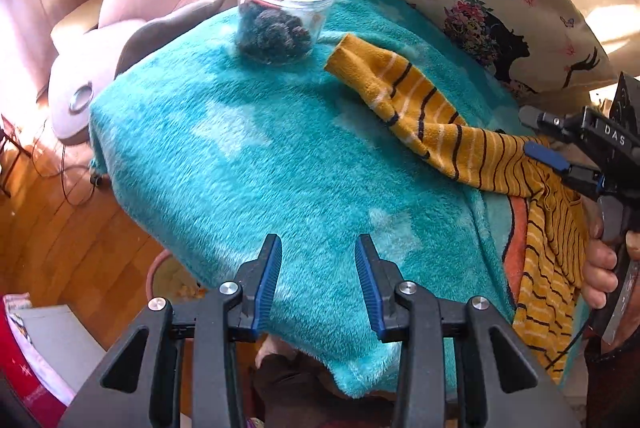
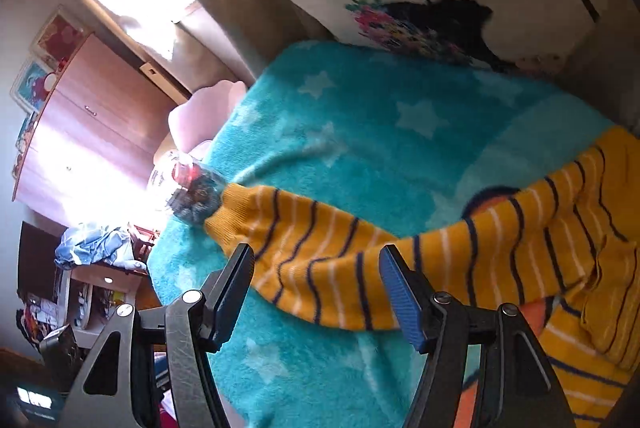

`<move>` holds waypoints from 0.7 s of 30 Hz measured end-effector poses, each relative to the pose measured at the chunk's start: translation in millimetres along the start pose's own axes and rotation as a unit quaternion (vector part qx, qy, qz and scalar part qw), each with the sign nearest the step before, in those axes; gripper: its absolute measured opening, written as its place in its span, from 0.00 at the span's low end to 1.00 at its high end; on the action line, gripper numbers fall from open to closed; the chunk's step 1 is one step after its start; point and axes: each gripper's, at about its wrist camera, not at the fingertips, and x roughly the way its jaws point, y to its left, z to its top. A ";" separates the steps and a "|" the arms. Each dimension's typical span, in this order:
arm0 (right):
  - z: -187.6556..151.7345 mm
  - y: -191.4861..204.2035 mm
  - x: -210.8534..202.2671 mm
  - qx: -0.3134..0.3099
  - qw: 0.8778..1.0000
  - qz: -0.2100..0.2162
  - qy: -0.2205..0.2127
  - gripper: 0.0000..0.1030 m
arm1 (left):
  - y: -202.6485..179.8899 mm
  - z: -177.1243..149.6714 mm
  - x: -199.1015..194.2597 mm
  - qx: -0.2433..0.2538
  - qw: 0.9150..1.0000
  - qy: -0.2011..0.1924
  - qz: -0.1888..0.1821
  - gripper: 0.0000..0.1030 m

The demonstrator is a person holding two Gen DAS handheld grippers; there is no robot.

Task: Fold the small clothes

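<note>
Closest to the lens, the left gripper hangs over the near edge of the teal star blanket with its fingers apart and nothing between them. Off to the right, the right gripper is down at the mustard striped top. From its own camera the right gripper has its fingers spread wide, straddling the sleeve without clamping it, as far as I can tell.

The top itself is bunched up at the right side of the blanket, with that one sleeve stretched out toward the clear plastic jar; the cuff ends just beside the jar.

My read: this is the early part, still laying the thing flat, no fold made yet. Next move probably wants the right fingers to close on the sleeve and the left to come over and grab the crumpled body so it can be spread out. Watch the jar, a sleeve tug could nudge it.
</note>
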 end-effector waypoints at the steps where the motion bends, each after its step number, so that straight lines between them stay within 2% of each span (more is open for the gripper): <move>1: -7.2 -12.8 -2.3 0.017 1.000 -0.004 0.002 0.68 | -9.6 6.1 3.5 0.034 0.999 -0.012 0.012 0.48; 4: -28.4 -45.5 -11.0 0.056 0.998 -0.020 0.003 0.68 | -38.2 22.0 19.5 0.142 0.987 -0.046 0.065 0.52; 6: -40.6 -61.4 -19.4 0.078 0.997 -0.027 0.001 0.68 | -47.8 32.9 30.2 0.179 0.981 -0.046 0.061 0.52; 8: -52.1 -76.6 -28.3 0.100 0.994 -0.033 -0.002 0.68 | -42.1 50.2 39.4 0.150 0.988 -0.029 0.008 0.52; 11: -66.0 -93.5 -40.7 0.122 0.991 -0.045 -0.007 0.68 | -25.1 74.6 57.8 0.067 0.996 -0.004 -0.066 0.60; 13: -72.6 -100.5 -48.2 0.134 0.990 -0.049 -0.012 0.68 | -18.0 88.6 72.4 0.031 0.995 0.009 -0.092 0.60; 15: -77.6 -104.4 -53.8 0.138 0.989 -0.055 -0.017 0.68 | -19.7 98.8 86.3 0.012 0.995 0.017 -0.098 0.60; 16: -80.1 -106.0 -56.4 0.138 0.989 -0.059 -0.019 0.68 | -20.2 103.3 93.8 0.002 0.995 0.027 -0.092 0.56; 17: -81.6 -106.8 -58.3 0.138 0.988 -0.062 -0.020 0.68 | -20.5 105.3 99.7 -0.007 0.995 0.037 -0.090 0.46; 18: -83.7 -108.3 -59.8 0.138 0.988 -0.065 -0.021 0.68 | -21.3 107.9 101.6 -0.014 0.996 0.036 -0.083 0.15; 19: -84.8 -110.5 -60.3 0.139 0.988 -0.067 -0.021 0.68 | -21.3 110.2 104.4 -0.024 0.994 0.049 -0.090 0.04; 21: -88.2 -112.4 -62.9 0.139 0.988 -0.071 -0.021 0.68 | -16.0 110.6 95.1 -0.066 0.991 0.045 -0.110 0.04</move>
